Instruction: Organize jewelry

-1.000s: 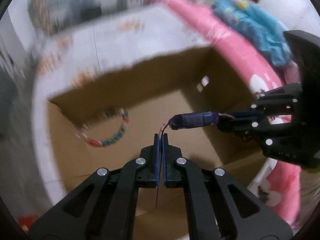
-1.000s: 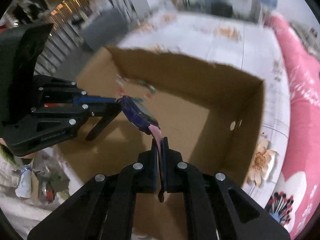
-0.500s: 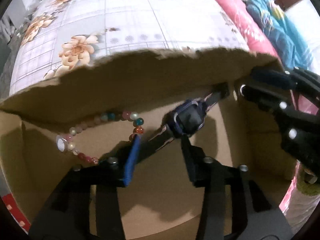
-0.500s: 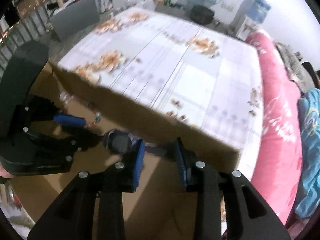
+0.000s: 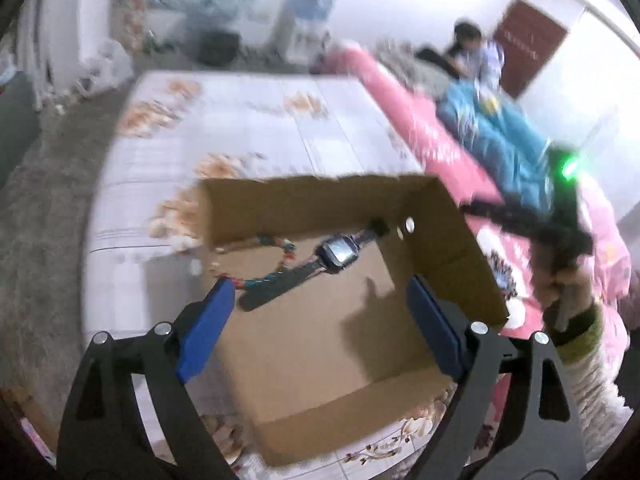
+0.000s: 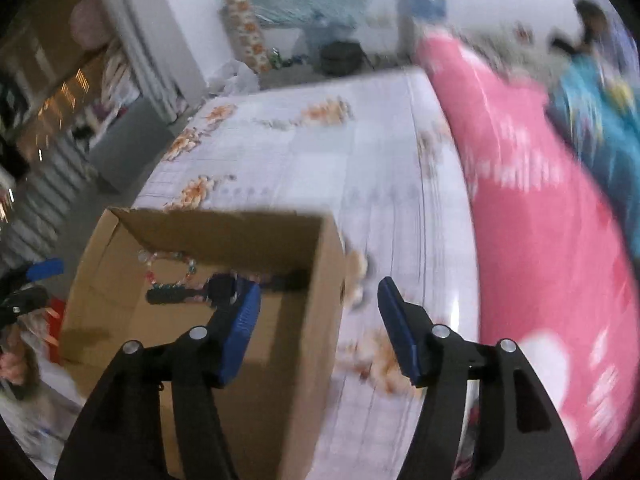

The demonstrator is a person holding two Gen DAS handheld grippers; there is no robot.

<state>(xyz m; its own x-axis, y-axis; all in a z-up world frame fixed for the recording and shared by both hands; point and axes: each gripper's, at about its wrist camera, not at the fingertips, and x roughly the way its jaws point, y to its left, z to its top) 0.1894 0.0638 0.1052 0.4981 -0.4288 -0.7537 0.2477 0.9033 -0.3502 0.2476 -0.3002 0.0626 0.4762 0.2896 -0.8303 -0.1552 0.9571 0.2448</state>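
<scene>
A dark wristwatch (image 5: 336,254) lies flat on the floor of an open cardboard box (image 5: 452,236), at its far side. A bead bracelet (image 5: 280,246) lies next to it, by the far left corner. My left gripper (image 5: 316,312) is open and empty, above the box's near half. My right gripper (image 6: 318,312) is open and empty, above the box's right wall (image 6: 320,320). The watch (image 6: 220,290) and bracelet (image 6: 176,264) also show in the right wrist view, blurred.
The box stands on a white floral tablecloth (image 5: 248,120). A pink quilt (image 6: 532,208) and blue cloth (image 5: 508,152) lie to the right. The other hand and gripper (image 5: 560,236) show at the right of the left wrist view.
Both grippers let go of the watch, opened wide and pulled up and back. The watch now lies in the box beside the bracelet.
</scene>
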